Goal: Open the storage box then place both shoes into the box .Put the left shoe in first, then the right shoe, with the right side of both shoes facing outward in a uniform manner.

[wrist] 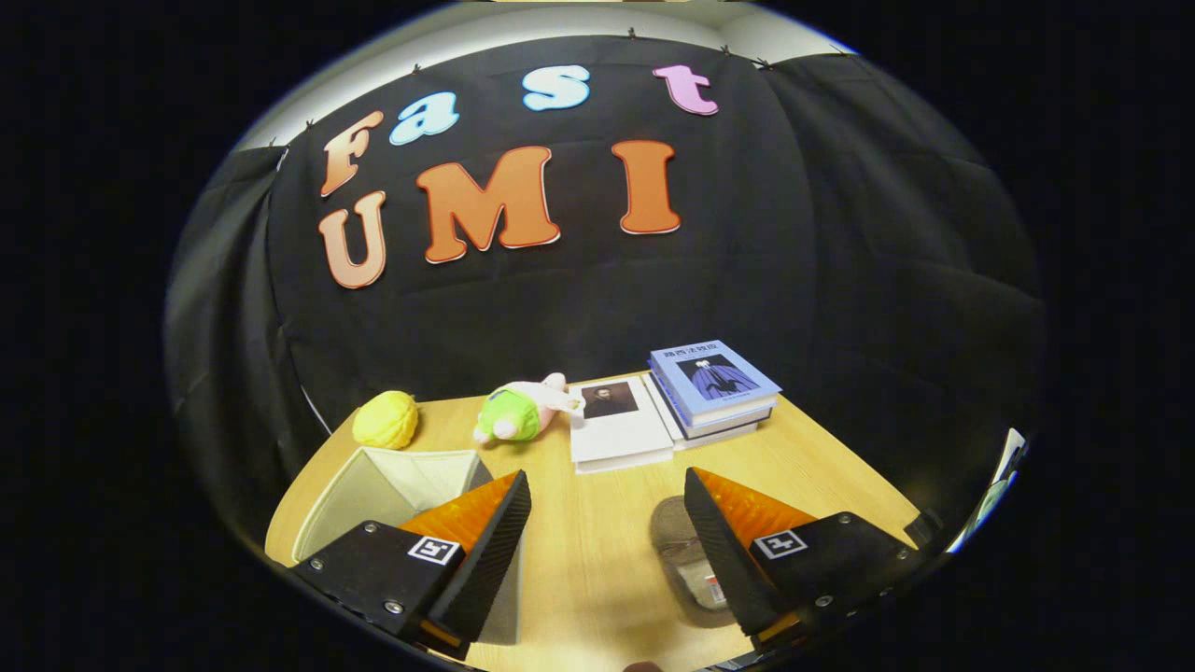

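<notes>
Spread wide and holding nothing, the hand-held gripper (607, 532) hovers over the counter (597, 560). Under its left finger the storage box (383, 490) stands open and looks empty. By the right finger lies a shoe (680, 551), not yet boxed; both placements seem to remain.

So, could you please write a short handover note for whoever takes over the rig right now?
Gripper: open, holding nothing, above the wooden table.
Storage box: beside and partly behind one finger, top open, inside looks empty.
One shoe: on the table, partly hidden by the other finger.
Done: box appears open.
Left: put the left shoe in, then the right, right sides facing outward.
</notes>
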A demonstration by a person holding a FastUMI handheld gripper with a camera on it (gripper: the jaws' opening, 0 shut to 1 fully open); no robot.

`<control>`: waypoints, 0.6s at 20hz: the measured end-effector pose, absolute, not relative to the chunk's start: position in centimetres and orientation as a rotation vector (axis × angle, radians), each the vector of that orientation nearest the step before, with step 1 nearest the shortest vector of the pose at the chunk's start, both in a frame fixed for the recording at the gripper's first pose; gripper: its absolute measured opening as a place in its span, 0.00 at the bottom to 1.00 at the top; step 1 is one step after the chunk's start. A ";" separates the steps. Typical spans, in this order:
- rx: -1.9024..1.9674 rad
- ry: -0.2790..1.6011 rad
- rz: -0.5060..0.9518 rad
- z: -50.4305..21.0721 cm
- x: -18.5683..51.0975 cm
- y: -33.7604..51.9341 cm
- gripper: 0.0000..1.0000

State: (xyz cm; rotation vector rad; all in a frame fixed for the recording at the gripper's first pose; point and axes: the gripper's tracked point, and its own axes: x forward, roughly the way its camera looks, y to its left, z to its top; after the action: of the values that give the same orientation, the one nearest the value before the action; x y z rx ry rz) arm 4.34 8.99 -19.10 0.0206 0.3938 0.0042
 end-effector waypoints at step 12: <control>0.081 0.536 -0.085 -27.8 4.2 0.2 0.99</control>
State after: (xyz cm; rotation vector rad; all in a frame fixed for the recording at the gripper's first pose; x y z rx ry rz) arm 4.16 0.19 -27.83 0.0813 0.5364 -0.0846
